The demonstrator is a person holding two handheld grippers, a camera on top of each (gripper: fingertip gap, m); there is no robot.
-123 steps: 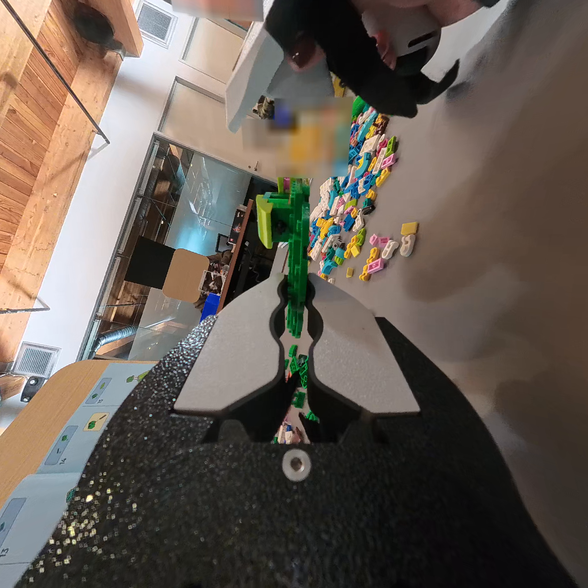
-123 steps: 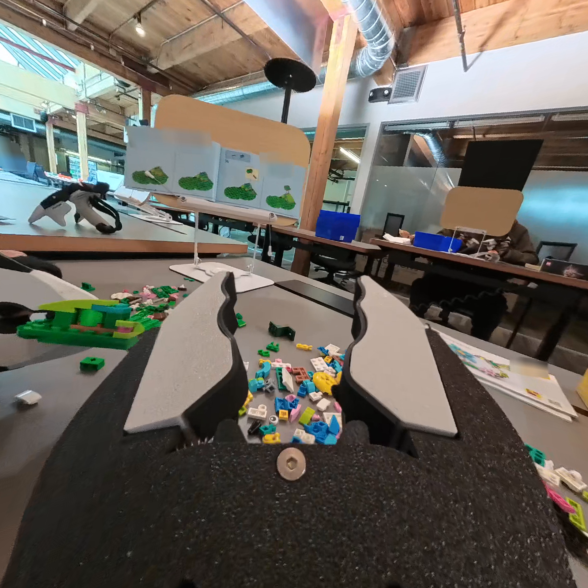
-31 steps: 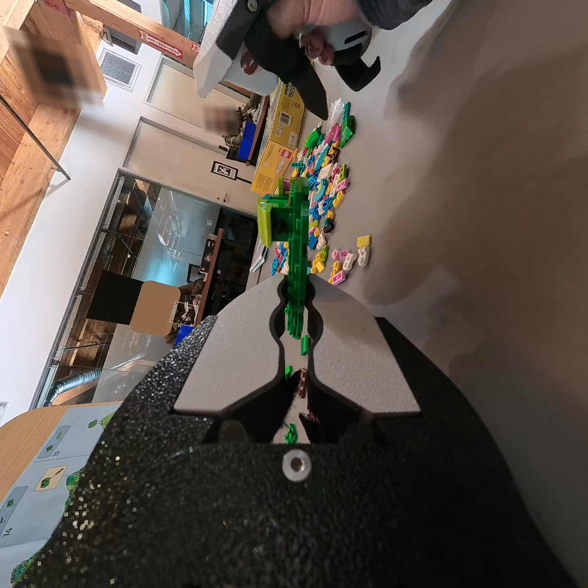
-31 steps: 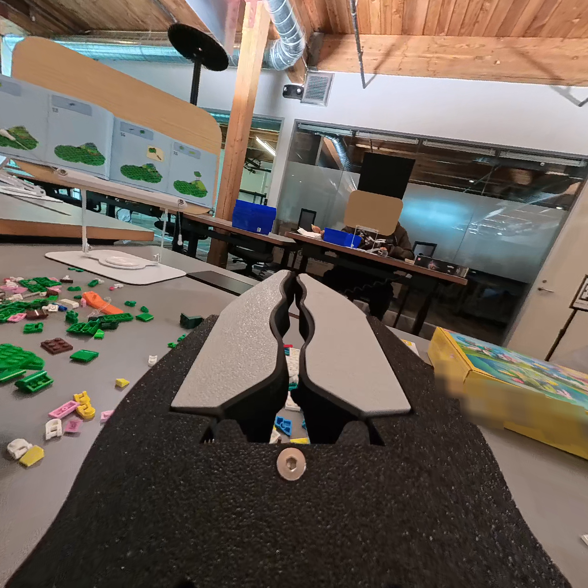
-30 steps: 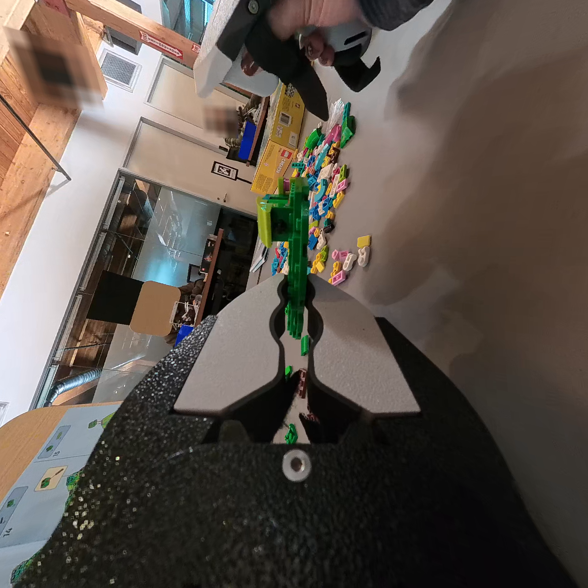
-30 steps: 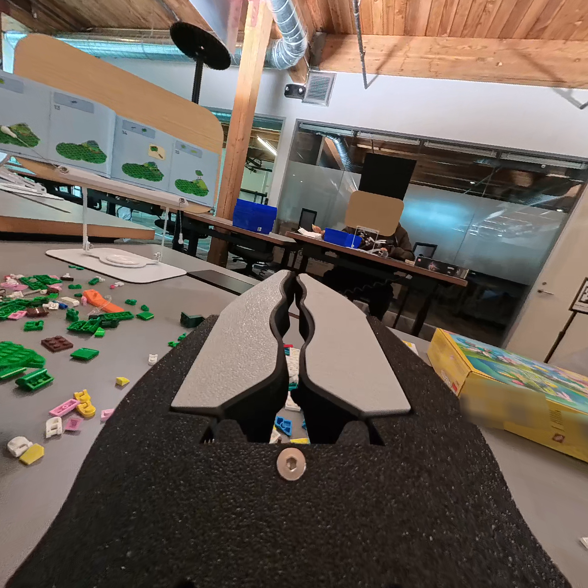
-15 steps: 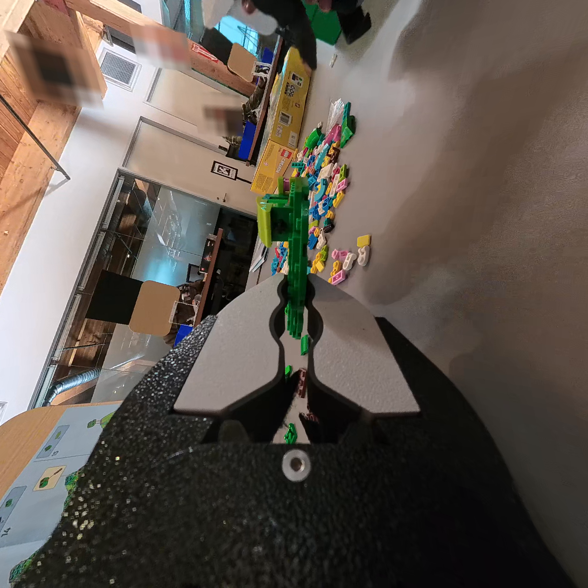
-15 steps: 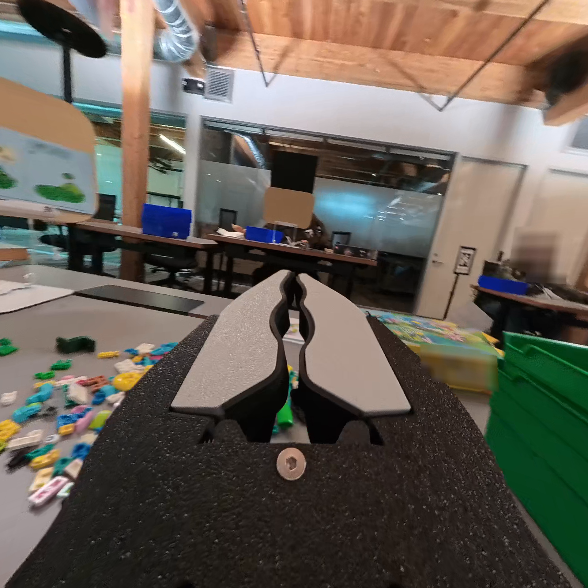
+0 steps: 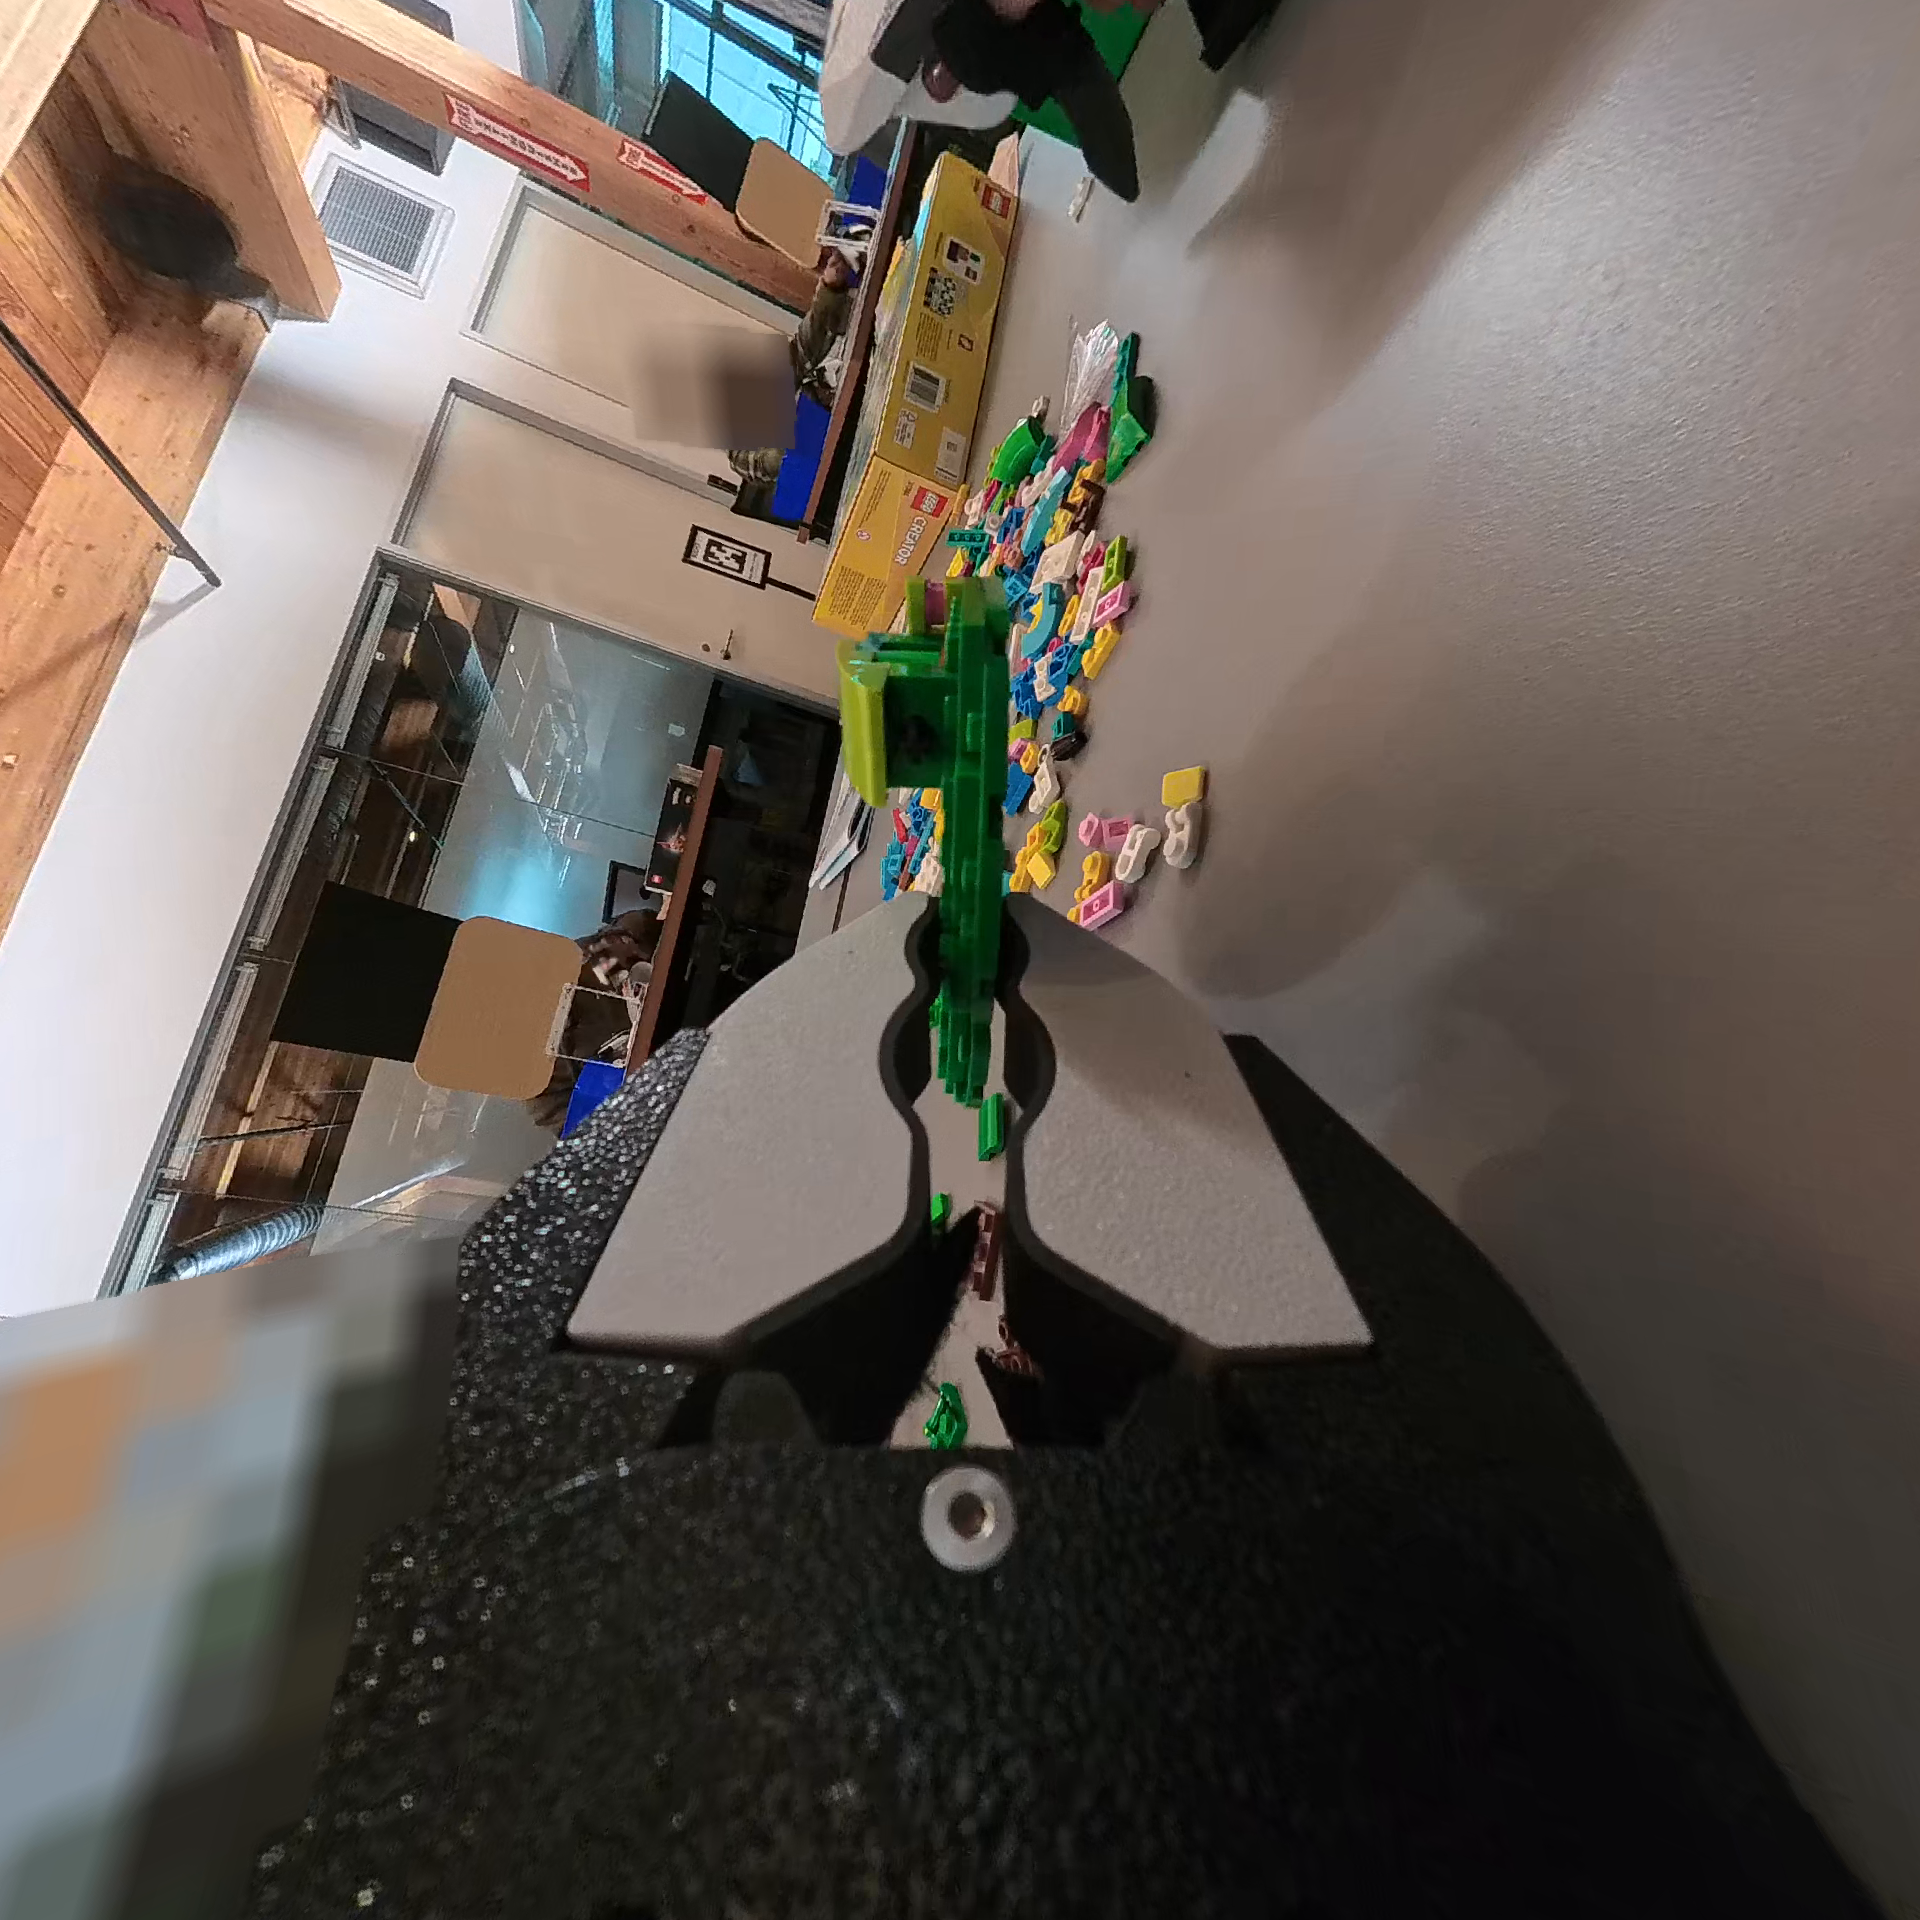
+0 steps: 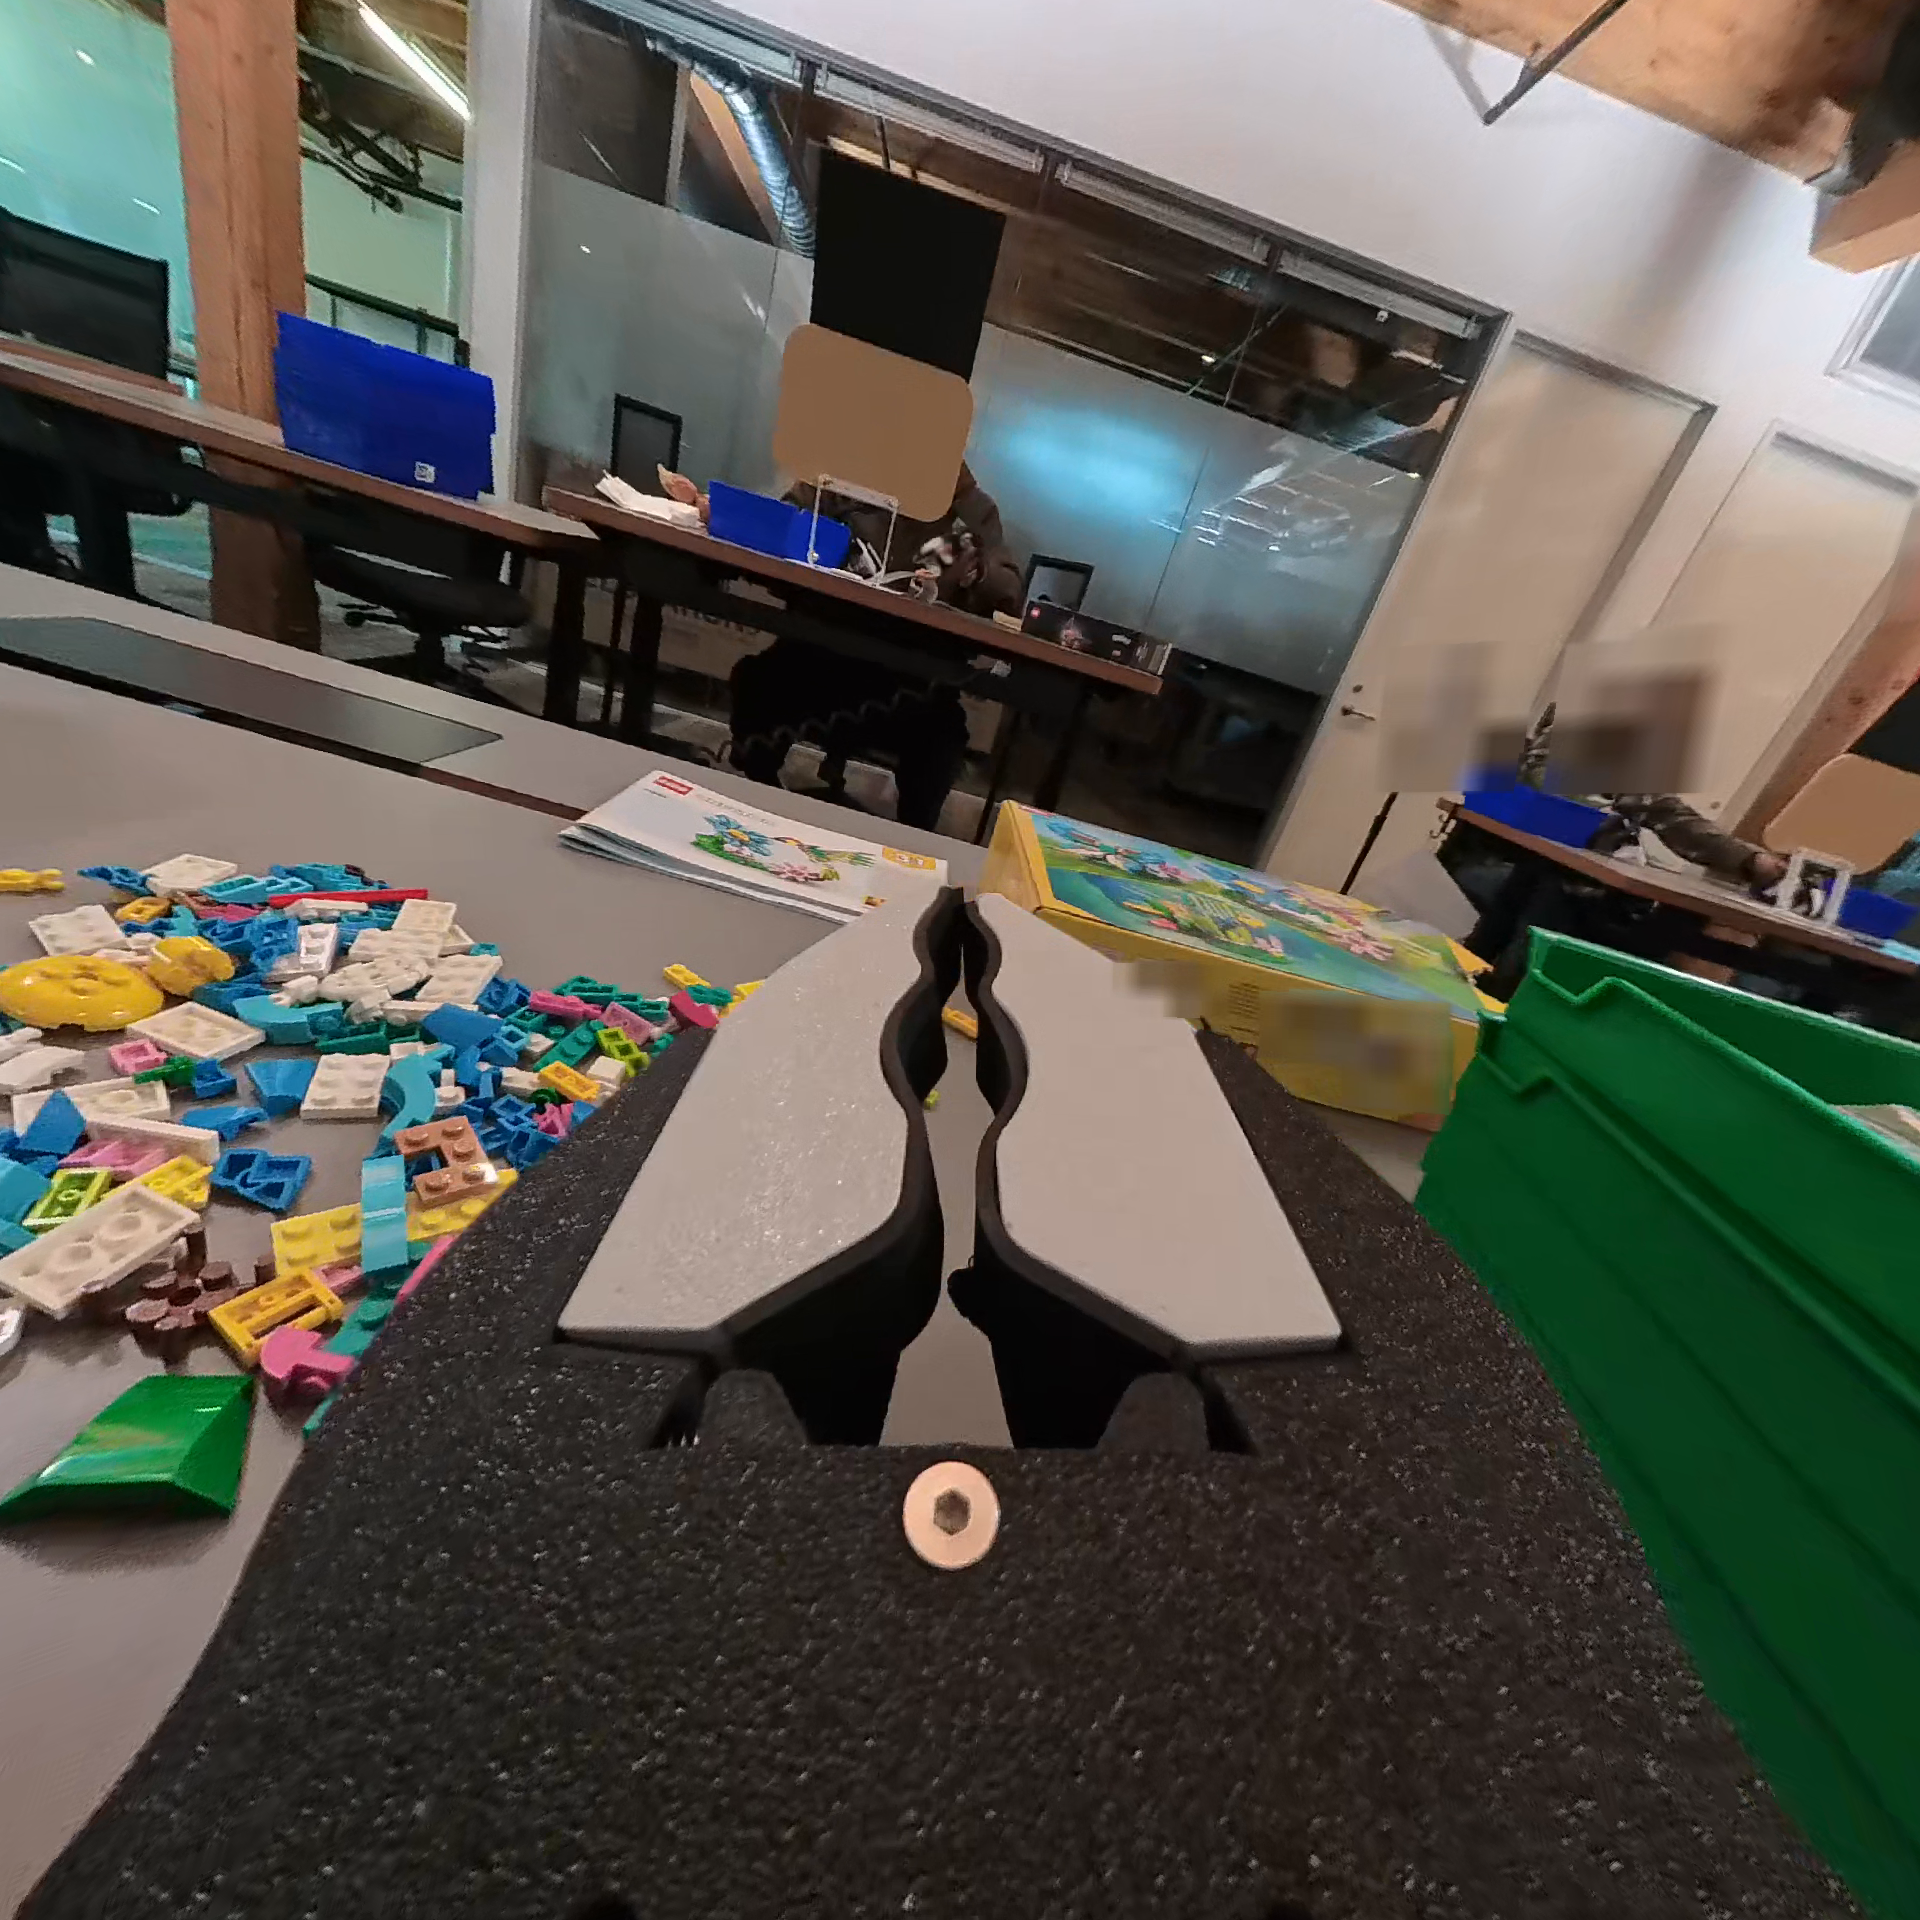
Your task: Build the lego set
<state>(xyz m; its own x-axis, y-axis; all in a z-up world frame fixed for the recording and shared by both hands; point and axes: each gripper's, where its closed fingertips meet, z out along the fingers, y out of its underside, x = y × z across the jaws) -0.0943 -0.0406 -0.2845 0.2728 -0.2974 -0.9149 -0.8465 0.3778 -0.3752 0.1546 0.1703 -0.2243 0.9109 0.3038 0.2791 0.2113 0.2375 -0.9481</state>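
Note:
My left gripper (image 9: 968, 914) is shut on a green lego build (image 9: 971, 790), a stack of green plates seen edge-on with a lime block on its left side, held above the grey table. A pile of loose coloured lego pieces (image 9: 1070, 623) lies beyond it. My right gripper (image 10: 961, 909) is shut and empty, low over the table to the right of the same pile of loose pieces (image 10: 260, 1070). The right gripper also shows far off at the top of the left wrist view (image 9: 1101, 135), in a person's hand.
A yellow lego box (image 10: 1236, 956) and an instruction booklet (image 10: 748, 847) lie ahead of the right gripper. Green bins (image 10: 1704, 1247) stand close on its right. A green slope piece (image 10: 135, 1449) lies near left. The box also shows in the left wrist view (image 9: 925, 364). There is about 35 cm between the tips of the two grippers. The green slope piece (image 10: 135, 1449) lies around 15 cm away from my right fingertips.
The right gripper has swung right, from the green pieces past the coloured pile toward the box and green bins. The left gripper holds the green build still.

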